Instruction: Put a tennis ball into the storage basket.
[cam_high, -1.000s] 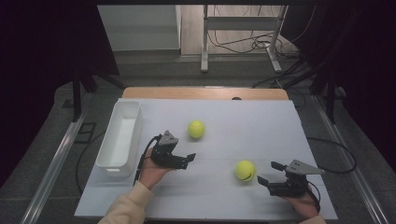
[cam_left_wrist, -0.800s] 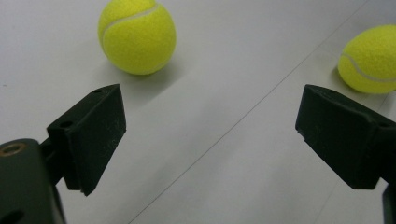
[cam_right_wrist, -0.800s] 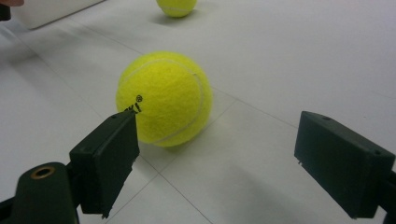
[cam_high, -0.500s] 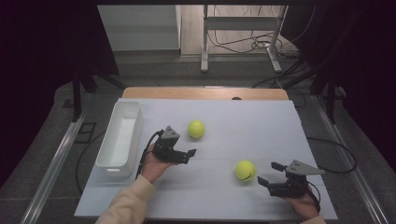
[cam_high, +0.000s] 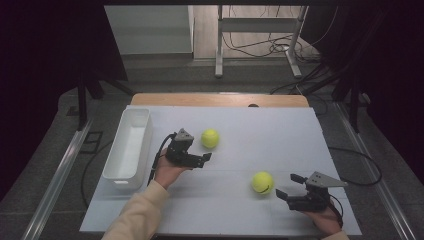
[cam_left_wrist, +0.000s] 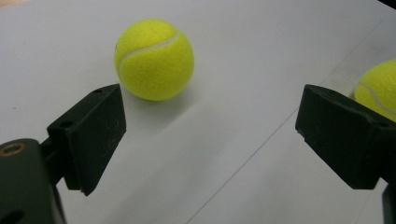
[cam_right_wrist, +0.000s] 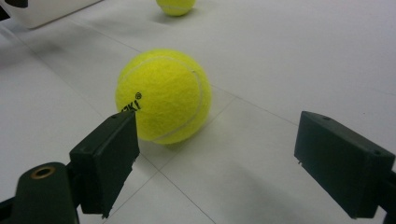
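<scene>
Two yellow tennis balls lie on the white table. The far ball (cam_high: 210, 138) (cam_left_wrist: 154, 58) sits just ahead and left of my left gripper (cam_high: 199, 152) (cam_left_wrist: 212, 135), whose jaws stand wide open with nothing between them. The near ball (cam_high: 262, 182) (cam_right_wrist: 163, 95) rests right in front of my right gripper (cam_high: 287, 186) (cam_right_wrist: 219, 163), close to its left jaw; that gripper is open and empty too. In the left gripper view the near ball (cam_left_wrist: 380, 88) peeks past the right jaw. In the right gripper view the far ball (cam_right_wrist: 176, 5) shows at the top.
A white rectangular bin (cam_high: 149, 134) (cam_right_wrist: 46, 11) stands along the table's left side, beside the left hand. Bare white table top (cam_high: 280, 135) stretches behind and to the right of both balls. Cables and a stand's legs lie on the floor beyond the far edge.
My left gripper has moved a little forward across the table, closer to the far ball. The right gripper and both balls have stayed put.
</scene>
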